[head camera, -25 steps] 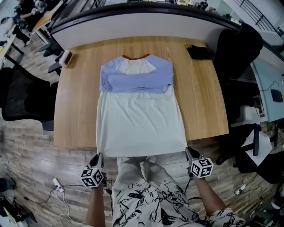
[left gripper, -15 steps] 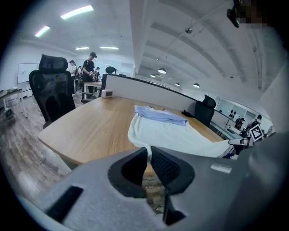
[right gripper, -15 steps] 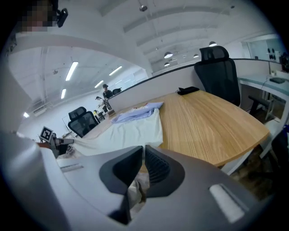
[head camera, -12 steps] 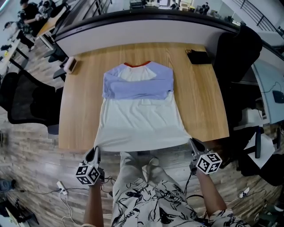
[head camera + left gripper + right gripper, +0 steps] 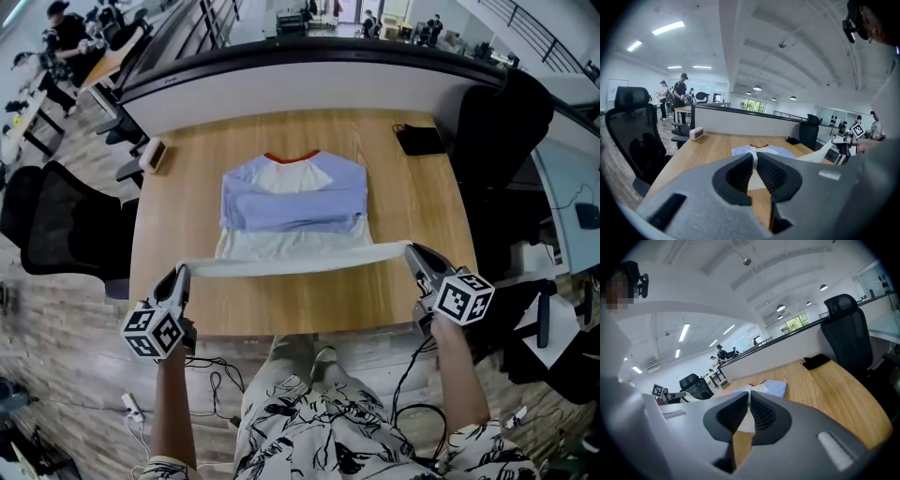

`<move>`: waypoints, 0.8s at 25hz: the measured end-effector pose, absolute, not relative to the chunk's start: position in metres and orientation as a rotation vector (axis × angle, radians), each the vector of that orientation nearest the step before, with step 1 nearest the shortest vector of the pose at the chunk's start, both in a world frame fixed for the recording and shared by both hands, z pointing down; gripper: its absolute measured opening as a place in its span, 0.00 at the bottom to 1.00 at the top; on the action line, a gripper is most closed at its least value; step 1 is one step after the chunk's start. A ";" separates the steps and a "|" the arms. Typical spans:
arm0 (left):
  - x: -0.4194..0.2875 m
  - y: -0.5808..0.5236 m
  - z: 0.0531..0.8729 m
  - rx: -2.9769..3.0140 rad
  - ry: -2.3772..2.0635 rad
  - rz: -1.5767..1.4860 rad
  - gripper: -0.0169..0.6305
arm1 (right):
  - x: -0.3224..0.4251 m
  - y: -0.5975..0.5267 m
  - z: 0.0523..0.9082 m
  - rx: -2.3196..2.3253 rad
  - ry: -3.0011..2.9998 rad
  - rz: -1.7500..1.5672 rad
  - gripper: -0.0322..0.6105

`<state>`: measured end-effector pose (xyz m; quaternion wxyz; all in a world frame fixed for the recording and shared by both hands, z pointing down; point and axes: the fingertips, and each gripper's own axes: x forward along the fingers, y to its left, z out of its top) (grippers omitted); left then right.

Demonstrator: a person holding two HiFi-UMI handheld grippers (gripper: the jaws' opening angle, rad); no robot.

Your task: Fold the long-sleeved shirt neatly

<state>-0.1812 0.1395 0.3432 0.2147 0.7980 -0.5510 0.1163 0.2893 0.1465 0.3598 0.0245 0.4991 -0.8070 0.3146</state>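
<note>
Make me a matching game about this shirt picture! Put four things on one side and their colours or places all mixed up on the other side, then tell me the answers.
Things:
1. shirt collar
2. folded sleeves
3. pouch
4. shirt hem

Matches:
A. black, at the far right corner of the table
B. stretched between the left gripper and the right gripper
C. red
D. pale blue, lying across the chest

Pairs: 1-C, 2-D, 3-A, 4-B.

Left claw (image 5: 183, 270), right claw (image 5: 411, 249): both clamped.
</note>
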 end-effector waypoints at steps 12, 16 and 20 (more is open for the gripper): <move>-0.174 -0.015 0.306 2.269 -1.429 0.378 0.08 | 0.287 0.012 0.309 1.589 -2.484 0.909 0.09; -0.168 -0.067 0.327 2.247 -1.367 0.388 0.08 | 0.291 -0.034 0.323 1.597 -2.440 0.925 0.09; -0.165 -0.116 0.359 2.196 -1.309 0.402 0.08 | 0.297 -0.079 0.348 1.607 -2.378 0.971 0.09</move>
